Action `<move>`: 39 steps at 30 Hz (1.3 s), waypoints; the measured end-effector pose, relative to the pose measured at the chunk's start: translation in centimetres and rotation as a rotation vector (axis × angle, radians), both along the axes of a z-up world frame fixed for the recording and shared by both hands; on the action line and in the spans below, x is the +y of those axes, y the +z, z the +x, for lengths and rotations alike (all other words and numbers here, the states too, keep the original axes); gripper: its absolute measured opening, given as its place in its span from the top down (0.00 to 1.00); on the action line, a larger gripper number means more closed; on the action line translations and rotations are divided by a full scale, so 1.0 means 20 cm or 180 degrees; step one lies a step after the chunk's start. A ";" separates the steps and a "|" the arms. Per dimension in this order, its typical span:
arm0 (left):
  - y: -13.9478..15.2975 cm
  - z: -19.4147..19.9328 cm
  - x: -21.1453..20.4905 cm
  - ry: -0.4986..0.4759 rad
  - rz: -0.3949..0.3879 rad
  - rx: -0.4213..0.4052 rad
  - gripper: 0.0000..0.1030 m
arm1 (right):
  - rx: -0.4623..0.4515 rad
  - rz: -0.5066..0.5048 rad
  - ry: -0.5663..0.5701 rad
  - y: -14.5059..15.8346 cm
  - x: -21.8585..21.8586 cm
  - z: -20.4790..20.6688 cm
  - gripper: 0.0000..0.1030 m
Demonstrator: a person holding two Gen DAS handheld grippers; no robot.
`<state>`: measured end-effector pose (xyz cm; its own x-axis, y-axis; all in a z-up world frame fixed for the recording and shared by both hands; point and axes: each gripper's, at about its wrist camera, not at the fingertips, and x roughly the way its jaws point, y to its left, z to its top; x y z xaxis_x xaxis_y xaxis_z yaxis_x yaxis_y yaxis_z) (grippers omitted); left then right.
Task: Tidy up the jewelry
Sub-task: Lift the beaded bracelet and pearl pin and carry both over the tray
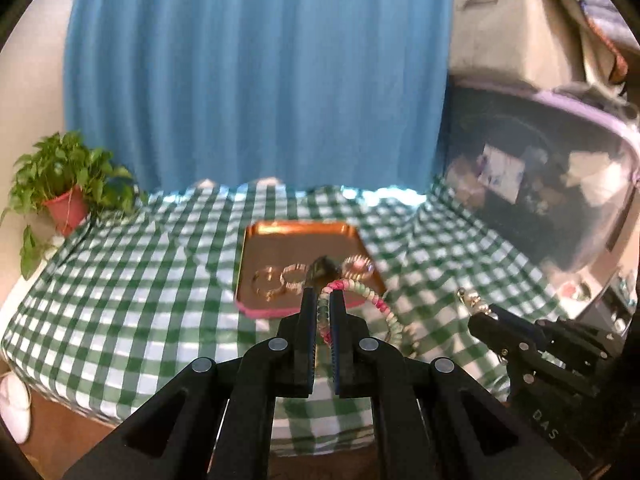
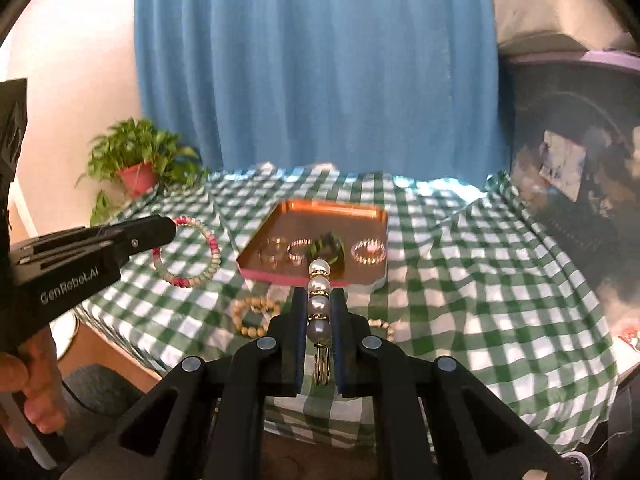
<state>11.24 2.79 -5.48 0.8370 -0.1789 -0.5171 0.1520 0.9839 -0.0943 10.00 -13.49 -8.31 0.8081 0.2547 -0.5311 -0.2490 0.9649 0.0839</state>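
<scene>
My left gripper (image 1: pixel 323 294) is shut on a pink and green bead bracelet (image 1: pixel 378 302), which hangs in a loop above the checked cloth. In the right wrist view the same left gripper (image 2: pixel 170 227) holds that bracelet (image 2: pixel 214 250) left of the tray. My right gripper (image 2: pixel 319 293) is shut on a pearl bracelet (image 2: pixel 319 280) with a gold clasp hanging beneath. The right gripper (image 1: pixel 478 314) also shows at the right of the left wrist view. A copper tray (image 2: pixel 332 210) holds several rings (image 2: pixel 369 252) and a dark green piece (image 2: pixel 332 250).
A beige bead bracelet (image 2: pixel 256 316) and another beaded piece (image 2: pixel 382 326) lie on the green checked cloth (image 2: pixel 460 280) near its front edge. A potted plant (image 2: pixel 138 176) stands at the back left. A blue curtain (image 2: pixel 320 72) hangs behind. A big dark container (image 1: pixel 532 176) crowds the right.
</scene>
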 end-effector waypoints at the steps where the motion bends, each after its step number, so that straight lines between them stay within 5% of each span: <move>1: 0.03 -0.03 0.00 0.0003 -0.0024 -0.0075 0.94 | -0.0020 0.0023 -0.0005 0.02 -0.01 -0.01 0.91; 9: 0.12 -0.15 0.08 0.0079 -0.0130 -0.0303 0.94 | -0.0247 0.0110 -0.0114 0.19 -0.10 -0.13 0.91; 21: -0.19 0.03 0.05 -0.0033 -0.0037 0.0048 0.94 | -0.0051 0.0142 -0.0103 0.02 -0.10 0.04 0.91; 30: -0.38 0.35 0.10 0.0004 -0.0062 0.0332 0.94 | 0.0091 0.0041 0.0010 -0.16 -0.04 0.25 0.91; 34: -0.39 0.58 0.12 0.0015 0.0099 0.0264 0.94 | 0.0208 0.0112 -0.0005 -0.19 -0.03 0.45 0.91; 39: -0.41 0.94 0.16 0.0084 -0.0012 0.0384 0.94 | 0.0242 0.0080 0.0005 -0.17 -0.01 0.79 0.91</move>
